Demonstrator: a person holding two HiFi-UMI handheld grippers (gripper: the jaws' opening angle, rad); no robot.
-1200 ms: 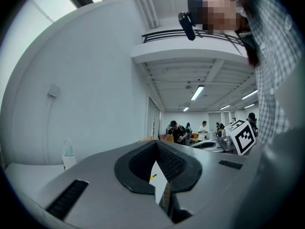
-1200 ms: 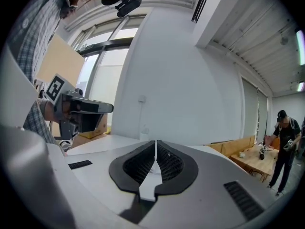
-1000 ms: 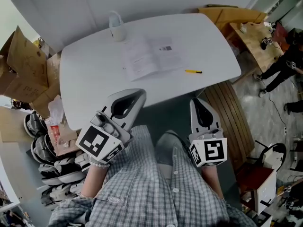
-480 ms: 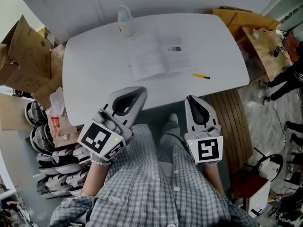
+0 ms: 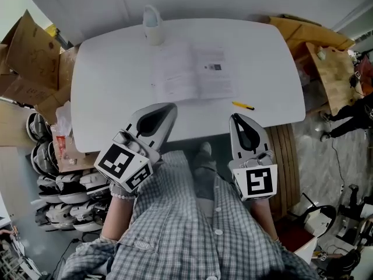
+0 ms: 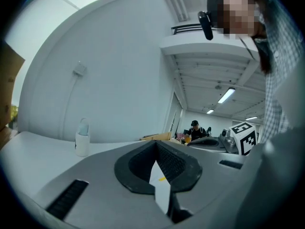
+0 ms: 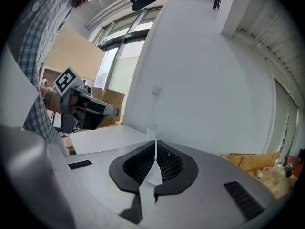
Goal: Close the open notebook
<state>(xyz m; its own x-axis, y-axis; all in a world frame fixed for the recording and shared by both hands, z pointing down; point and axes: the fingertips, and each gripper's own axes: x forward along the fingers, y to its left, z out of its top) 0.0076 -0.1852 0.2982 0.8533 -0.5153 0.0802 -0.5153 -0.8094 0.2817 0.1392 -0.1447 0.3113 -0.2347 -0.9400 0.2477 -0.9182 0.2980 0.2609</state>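
Left gripper (image 5: 167, 111) and right gripper (image 5: 238, 120) sit low in front of our checked shirt (image 5: 186, 232). They are well apart from each other, with their tips just over the near edge of the white bench (image 5: 105, 98). Each gripper's own view shows its jaws brought together at the tips, with nothing between them.

From the head view we see the notebook (image 5: 192, 74) lying open and flat near the middle of the bench, pages up. It is beyond both grippers and touched by neither. A yellow pen (image 5: 243, 105) lies near its right corner, on the side towards us. A pale bottle (image 5: 152, 25) stands upright at the far edge, beyond the notebook's left page. Cardboard (image 5: 29, 51) is piled on the floor at the left, with shoes (image 5: 58, 185) closer to us.

Neither gripper view shows us the notebook's pages, since both look low across the bench top. The left gripper view adds the bottle seen from the side against the wall. It also shows the right gripper's marker cube at its right edge and a person seated far off in the room. The right gripper view shows the left gripper from the side at its left, above a strip of bench, and more cardboard at its lower right.
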